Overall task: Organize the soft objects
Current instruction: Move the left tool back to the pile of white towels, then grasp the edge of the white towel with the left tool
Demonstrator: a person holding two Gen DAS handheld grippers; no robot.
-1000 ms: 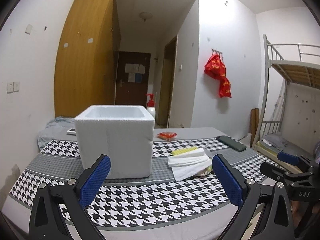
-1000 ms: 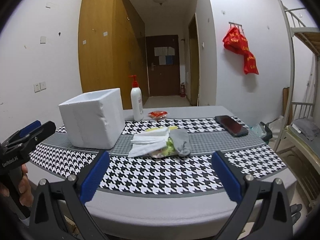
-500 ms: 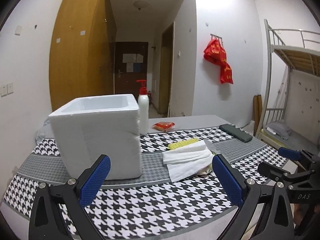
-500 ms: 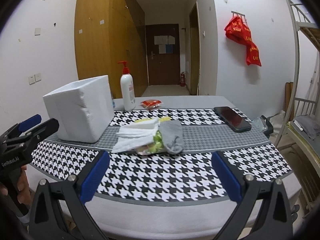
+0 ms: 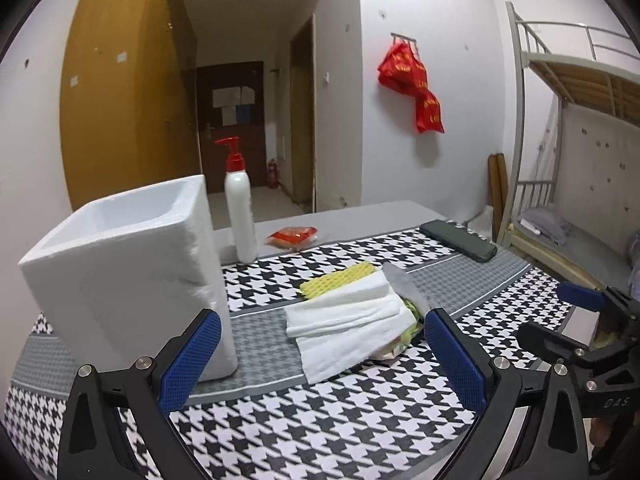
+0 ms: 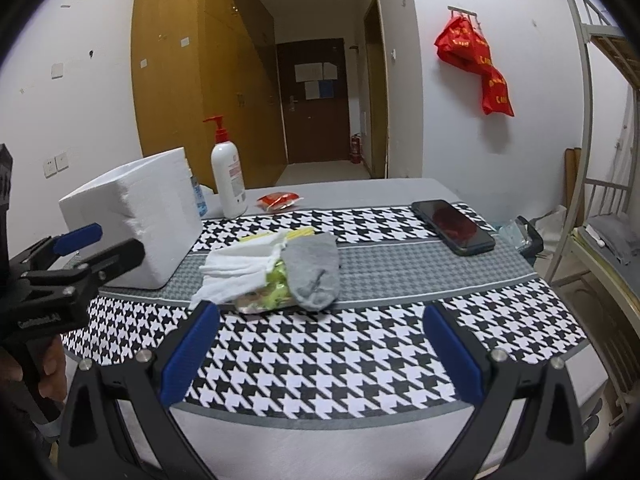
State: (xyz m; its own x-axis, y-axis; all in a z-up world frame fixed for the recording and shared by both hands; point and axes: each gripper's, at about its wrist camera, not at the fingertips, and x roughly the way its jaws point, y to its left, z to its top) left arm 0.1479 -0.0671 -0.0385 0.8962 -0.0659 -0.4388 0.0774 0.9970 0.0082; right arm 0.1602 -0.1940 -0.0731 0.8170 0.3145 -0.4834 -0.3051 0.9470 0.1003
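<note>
So nothing's been picked up yet, looks like the approach stage: both tongs are spread wide and empty, the left gripper [image 5: 320, 356] lined up on the pile of soft stuff, the right gripper [image 6: 320, 348] hanging back near the table edge. The pile sits mid-table on the houndstooth tablecloth [image 6: 320, 364], just beside the white foam box [image 5: 132, 280], not touching it. On top there's a floppy stack of folded white cloths [image 5: 348, 316], a yellow foam net sleeve [image 5: 338, 280] peeking out behind, a limp gray sock [image 6: 314, 268] on the right, and a crinkly green packet [image 6: 268, 294] underneath. I'd guess the next move is pinching just the top cloth layer and dropping it in the open box, whose foam walls look rigid but crumbly.
</note>
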